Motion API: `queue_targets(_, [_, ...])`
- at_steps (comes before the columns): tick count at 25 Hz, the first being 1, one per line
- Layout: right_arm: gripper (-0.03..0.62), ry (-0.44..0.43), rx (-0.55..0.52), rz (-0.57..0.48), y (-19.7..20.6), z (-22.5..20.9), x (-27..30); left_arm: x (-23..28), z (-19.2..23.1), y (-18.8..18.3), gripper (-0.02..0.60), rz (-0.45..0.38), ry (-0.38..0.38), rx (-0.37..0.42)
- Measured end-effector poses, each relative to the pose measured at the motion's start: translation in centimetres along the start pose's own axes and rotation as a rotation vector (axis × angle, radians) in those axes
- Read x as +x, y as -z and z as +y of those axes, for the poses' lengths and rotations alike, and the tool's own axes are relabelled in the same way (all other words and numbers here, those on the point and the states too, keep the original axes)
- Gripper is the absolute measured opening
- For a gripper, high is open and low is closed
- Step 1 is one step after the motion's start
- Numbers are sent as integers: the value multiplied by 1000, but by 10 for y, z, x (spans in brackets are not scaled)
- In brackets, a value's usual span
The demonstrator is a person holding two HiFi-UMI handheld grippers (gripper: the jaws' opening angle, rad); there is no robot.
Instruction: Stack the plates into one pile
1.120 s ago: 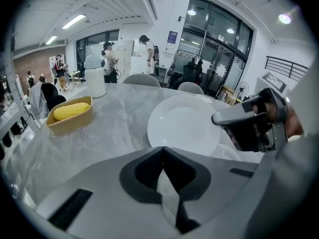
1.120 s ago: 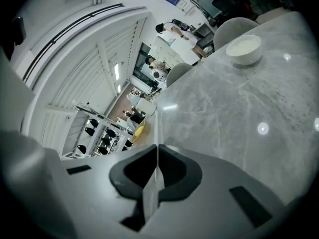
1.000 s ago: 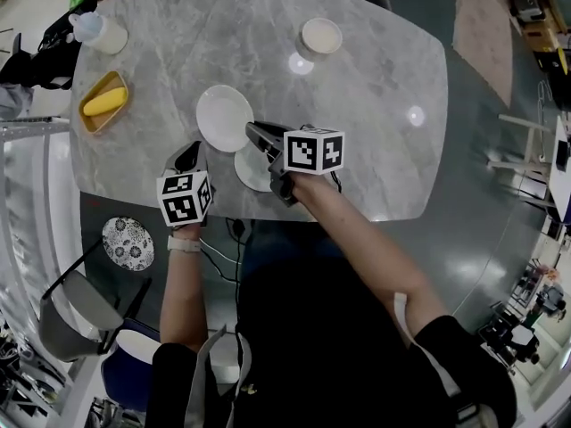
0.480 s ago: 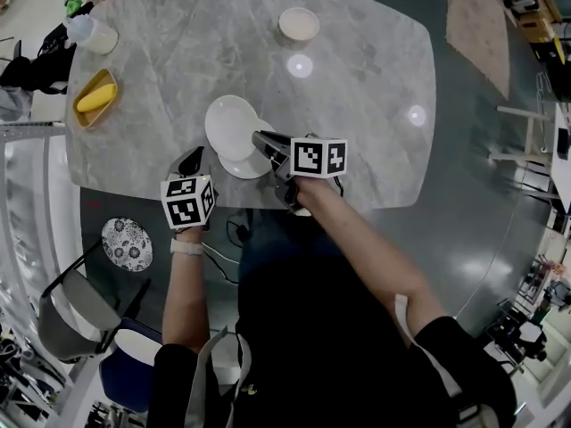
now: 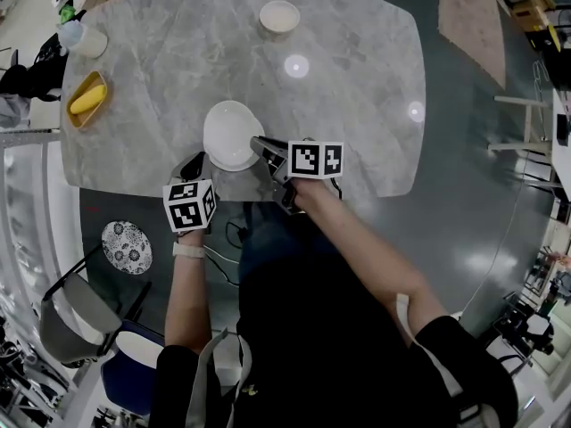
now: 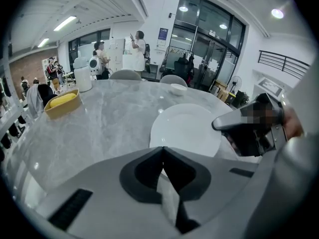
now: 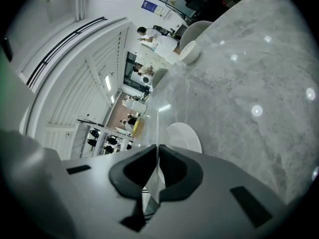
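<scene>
A white plate (image 5: 230, 135) sits near the table's front edge and fills the middle of the left gripper view (image 6: 185, 128). My right gripper (image 5: 256, 143) is rolled partly onto its side and shut on the plate's right rim. A thin glossy edge runs up from its jaw seam, and the plate (image 7: 183, 136) spreads out beyond. My left gripper (image 5: 196, 160) is shut with its tips at the plate's near-left rim; contact is unclear. A greyer second plate (image 5: 234, 177) shows as a sliver under the white one, mostly hidden.
A small white bowl (image 5: 279, 16) stands at the far side of the marble table (image 5: 357, 105). A yellow tray (image 5: 86, 101) and a white jug (image 5: 78, 36) are at the far left. A patterned plate (image 5: 128, 244) lies below the table's edge, beside chairs.
The white plate has travelled toward the table's front edge and over the greyer plate, which now shows only as a sliver. Both grippers moved along with it, still shut.
</scene>
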State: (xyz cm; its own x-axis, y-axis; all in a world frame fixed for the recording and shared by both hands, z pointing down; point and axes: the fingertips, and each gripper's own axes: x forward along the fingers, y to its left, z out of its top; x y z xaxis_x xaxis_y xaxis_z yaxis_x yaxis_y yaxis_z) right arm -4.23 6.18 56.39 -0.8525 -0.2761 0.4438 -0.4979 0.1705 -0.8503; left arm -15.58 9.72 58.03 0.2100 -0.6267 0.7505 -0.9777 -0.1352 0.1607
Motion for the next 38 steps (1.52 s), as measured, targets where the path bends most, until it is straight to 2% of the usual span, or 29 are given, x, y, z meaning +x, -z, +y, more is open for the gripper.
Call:
queue_targets(7, [26,25,21,15,12,-9,-4,0,-7,8,9,11,9,11])
queue_targets(17, [32,98,-38,61,25,-24,-8,-1,-18,18,9,28,21,25])
queue_targets(19, [57,120,-63,89,29,-28,-6,-1,-18,20,9,32,22,27])
queue_targets(23, [163,164,-103,142,38,-34,0,-3,-15,22,9,40,20,31])
queue_targets(26, [214,187,-147,175,42,-35,4,-5,-11,24,9,46,14,28])
queue_targets(30, [244,211,-227,224,45,-32,10,-8,-6,25,9,51,7,20])
queue_targets(38, [289,357,-508,350,47,-38,18,-4,3,24,9,55,11,5])
